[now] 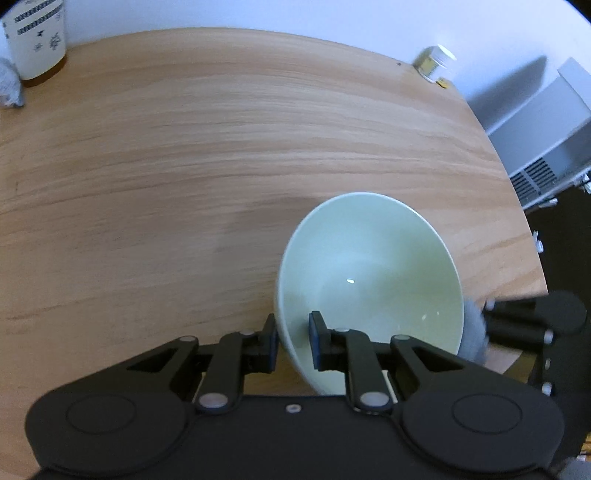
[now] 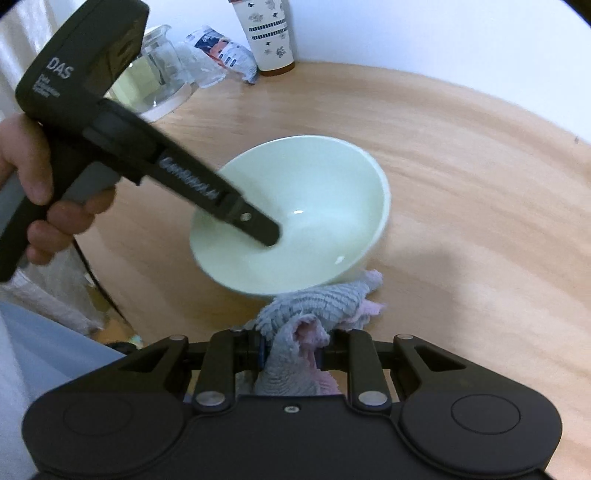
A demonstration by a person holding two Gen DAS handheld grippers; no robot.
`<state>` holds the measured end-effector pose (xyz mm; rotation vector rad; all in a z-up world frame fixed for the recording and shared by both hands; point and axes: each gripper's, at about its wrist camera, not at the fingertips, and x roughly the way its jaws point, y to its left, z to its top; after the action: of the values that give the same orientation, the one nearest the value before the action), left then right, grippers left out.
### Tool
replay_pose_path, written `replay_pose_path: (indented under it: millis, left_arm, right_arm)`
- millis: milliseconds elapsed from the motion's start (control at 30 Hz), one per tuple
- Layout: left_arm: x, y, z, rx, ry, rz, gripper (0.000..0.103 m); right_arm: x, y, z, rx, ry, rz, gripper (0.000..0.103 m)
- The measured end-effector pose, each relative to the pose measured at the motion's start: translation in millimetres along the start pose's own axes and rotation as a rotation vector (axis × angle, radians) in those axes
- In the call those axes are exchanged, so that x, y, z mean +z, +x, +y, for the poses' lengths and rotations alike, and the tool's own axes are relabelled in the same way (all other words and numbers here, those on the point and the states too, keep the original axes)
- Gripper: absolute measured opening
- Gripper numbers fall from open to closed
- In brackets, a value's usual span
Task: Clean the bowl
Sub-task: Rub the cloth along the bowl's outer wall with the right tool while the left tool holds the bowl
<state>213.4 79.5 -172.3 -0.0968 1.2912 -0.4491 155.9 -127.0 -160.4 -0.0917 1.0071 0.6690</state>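
Observation:
A pale green bowl is tilted on the wooden table. My left gripper is shut on the bowl's near rim, one finger inside and one outside. In the right wrist view the bowl is tipped towards me, with the left gripper's finger reaching into it. My right gripper is shut on a grey and pink cloth, which touches the bowl's outer wall at its lower edge. In the left wrist view the cloth shows at the bowl's right side.
A white patterned tumbler stands at the back by the wall, with a plastic packet and a glass jar to its left. A small jar sits at the table's far right edge. The table edge runs down the right side.

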Motion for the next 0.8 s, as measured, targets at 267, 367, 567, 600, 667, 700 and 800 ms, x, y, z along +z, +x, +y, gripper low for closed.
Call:
replay_pose_path:
  millis: [267, 367, 567, 600, 667, 700, 800]
  left_arm:
    - [6, 2, -2, -0.01, 0.044, 0.026, 0.016]
    - [5, 3, -4, 0.007, 0.022, 0.027, 0.017]
    - [1, 4, -8, 0.02, -0.016, 0.022, 0.018]
    - [0, 4, -9, 0.021, -0.023, 0.02, 0.018]
    - [-2, 4, -10, 0.021, -0.033, 0.017, 0.018]
    - [-2, 4, -9, 0.02, -0.035, 0.016, 0.019]
    - [-5, 4, -11, 0.018, -0.047, 0.013, 0.019]
  right_arm:
    - [18, -6, -40, -0.058, -0.242, 0.008, 0.025]
    - [33, -9, -53, -0.055, -0.274, -0.01, 0.025]
    - [53, -7, -95, 0.052, 0.007, -0.026, 0.025]
    - [49, -12, -97, 0.062, 0.041, -0.03, 0.025]
    - [47, -13, -119, 0.116, 0.259, -0.058, 0.025]
    - [45, -11, -124, 0.133, 0.31, -0.063, 0.025]
    - [36, -14, -149, 0.254, 0.585, -0.105, 0.025]
